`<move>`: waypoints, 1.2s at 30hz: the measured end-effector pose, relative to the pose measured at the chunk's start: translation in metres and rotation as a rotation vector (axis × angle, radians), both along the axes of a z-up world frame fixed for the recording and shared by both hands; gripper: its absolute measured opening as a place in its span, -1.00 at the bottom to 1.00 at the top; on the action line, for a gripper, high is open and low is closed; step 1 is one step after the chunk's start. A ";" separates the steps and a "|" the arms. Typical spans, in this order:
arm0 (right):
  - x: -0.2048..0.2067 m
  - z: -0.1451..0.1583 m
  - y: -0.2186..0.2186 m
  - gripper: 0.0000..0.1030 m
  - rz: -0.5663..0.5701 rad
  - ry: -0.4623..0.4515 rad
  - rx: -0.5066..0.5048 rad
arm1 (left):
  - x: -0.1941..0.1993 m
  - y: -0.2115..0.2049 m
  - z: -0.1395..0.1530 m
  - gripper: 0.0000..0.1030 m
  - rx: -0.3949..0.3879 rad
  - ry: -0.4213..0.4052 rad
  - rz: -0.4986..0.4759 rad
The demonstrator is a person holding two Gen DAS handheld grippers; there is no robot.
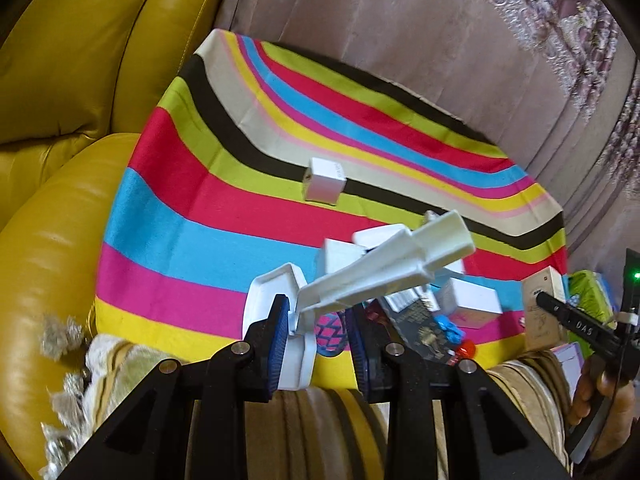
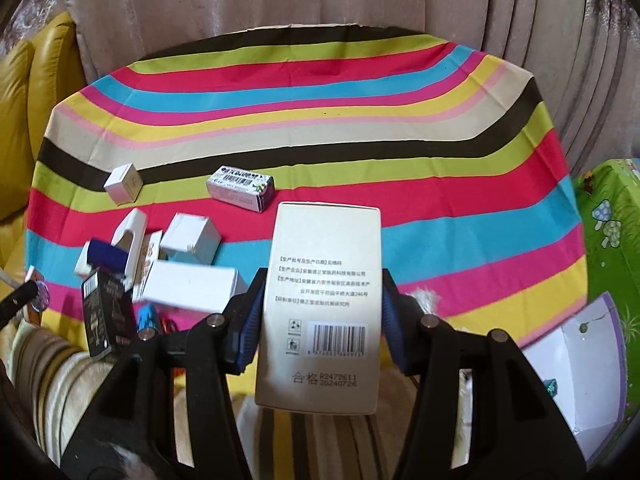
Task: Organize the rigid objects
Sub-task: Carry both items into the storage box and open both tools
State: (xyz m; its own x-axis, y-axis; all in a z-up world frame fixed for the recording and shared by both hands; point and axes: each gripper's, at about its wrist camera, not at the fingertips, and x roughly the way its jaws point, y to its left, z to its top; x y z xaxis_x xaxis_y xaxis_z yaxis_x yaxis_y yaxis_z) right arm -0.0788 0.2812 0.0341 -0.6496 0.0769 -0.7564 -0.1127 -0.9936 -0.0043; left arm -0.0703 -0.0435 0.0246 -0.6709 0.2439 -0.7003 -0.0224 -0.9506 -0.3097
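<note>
Nearest, right side: the right gripper [image 2: 320, 320] has its blue pads pressed on both long sides of a beige carton [image 2: 320, 304], printed back and barcode facing up, carried clear above the striped cloth [image 2: 440, 168]. Grip sits about mid-length. Judgement: thin cardboard, light, stiff along its edges but its broad faces would dent under a hard squeeze; the narrow sides are the sensible place to pinch, as here. Smooth print, so it may slide if tilted steeply.

Nearest, left side: the left gripper [image 1: 316, 328] is narrowed right down on the near end of a long white plastic piece [image 1: 384, 268], which sticks out up and away over the clutter. A pink-and-blue patterned thing shows between the pads too; cannot tell whether it is gripped. Judgement: hard plastic, rigid, light, but held at one end it has leverage and could pivot in the pads.

Just beyond: a heap of small boxes near the cloth's close edge, with a flat white box [image 2: 188, 290], a black packet [image 2: 106, 316], and a white tray [image 1: 276, 320] just behind the left pad.

Further out: a small white cube box [image 1: 326, 180] stands alone on the cloth, and a barcoded box [image 2: 242, 188] lies apart from it.

Farthest: curtain behind, yellow armchair [image 1: 60, 120] to the left.
</note>
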 end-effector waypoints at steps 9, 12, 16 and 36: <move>0.035 0.018 0.011 0.08 0.002 0.065 0.007 | 0.031 0.047 0.015 -0.42 0.052 0.058 -0.094; 0.046 0.021 0.022 0.07 -0.014 0.079 -0.002 | 0.036 0.072 0.019 -0.42 0.051 0.072 -0.140; 0.065 0.026 0.042 0.07 -0.052 0.096 -0.017 | 0.043 0.105 0.028 -0.42 0.052 0.096 -0.206; 0.147 0.029 0.155 0.06 -0.280 0.098 -0.033 | 0.085 0.256 0.032 -0.42 0.040 0.091 -0.554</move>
